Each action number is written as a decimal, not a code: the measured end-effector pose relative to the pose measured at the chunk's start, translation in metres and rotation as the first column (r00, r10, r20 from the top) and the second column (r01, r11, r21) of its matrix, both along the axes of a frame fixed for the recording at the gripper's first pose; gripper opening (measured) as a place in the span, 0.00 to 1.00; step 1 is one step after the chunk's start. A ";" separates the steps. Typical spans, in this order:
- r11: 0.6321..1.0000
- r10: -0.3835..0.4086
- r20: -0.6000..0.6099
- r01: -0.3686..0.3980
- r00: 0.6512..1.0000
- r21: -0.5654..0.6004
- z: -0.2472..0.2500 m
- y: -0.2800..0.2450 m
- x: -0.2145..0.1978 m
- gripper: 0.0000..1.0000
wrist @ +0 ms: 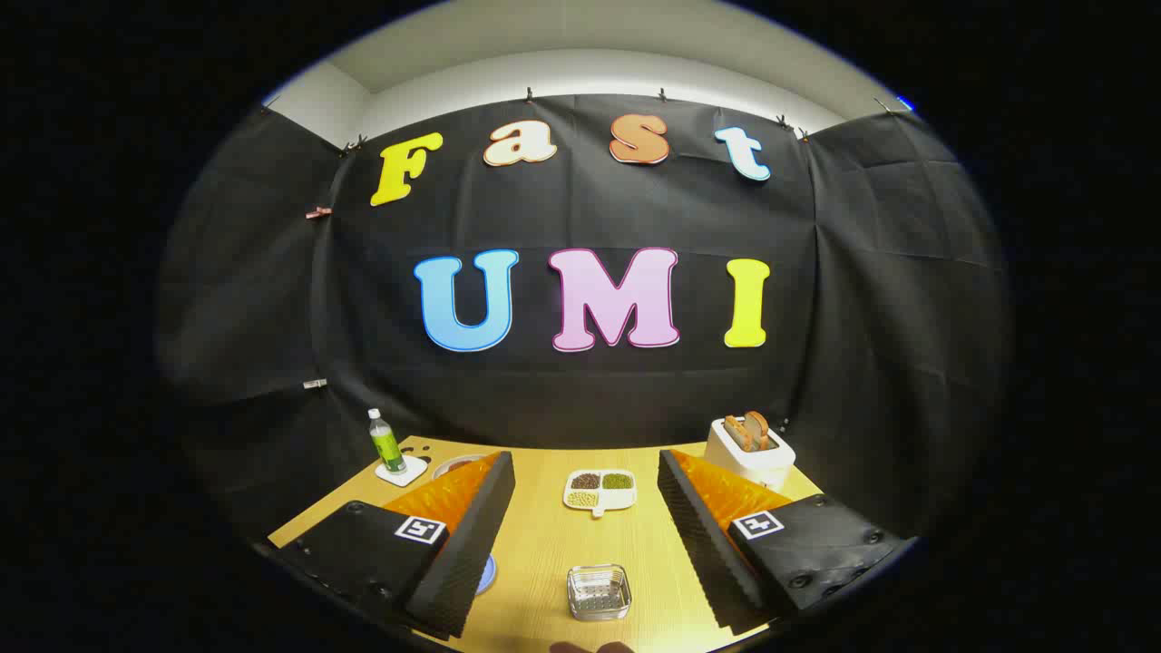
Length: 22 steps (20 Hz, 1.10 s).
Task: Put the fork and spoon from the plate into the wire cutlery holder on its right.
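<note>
Stretching away from the camera is a pale wooden table, closed in at the back and sides by the booth's black cloth wall, with a strip of white wall and ceiling above it. Taking the wire cutlery holder as the landmark, a small square mesh basket sitting on the table between the fingers, a white divided dish of beans and seeds lies beyond it. Far off to its left stands a green bottle on a white coaster, and beyond it to the right a white toaster holds slices of bread. The gripper hovers level above the table (its fingers spread wide apart, clasping nothing). A blue rim, possibly the plate, peeks out beside the left finger; fork and spoon cannot be made out.
</note>
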<state>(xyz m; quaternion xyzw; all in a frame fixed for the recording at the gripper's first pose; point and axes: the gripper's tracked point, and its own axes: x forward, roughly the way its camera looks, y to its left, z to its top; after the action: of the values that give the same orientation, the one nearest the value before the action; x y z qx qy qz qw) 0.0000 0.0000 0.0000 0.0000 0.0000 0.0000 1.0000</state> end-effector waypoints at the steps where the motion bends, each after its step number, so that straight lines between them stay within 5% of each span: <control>1: 1.000 -0.003 -0.007 0.003 1.000 0.000 -0.002 0.001 -0.001 0.99; 22: 1.000 -0.011 -0.060 0.009 0.998 -0.026 -0.036 0.038 0.008 0.98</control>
<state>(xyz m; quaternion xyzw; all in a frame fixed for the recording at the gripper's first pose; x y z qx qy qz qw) 0.0079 0.0381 -0.0361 -0.0127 0.0301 -0.0051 0.9995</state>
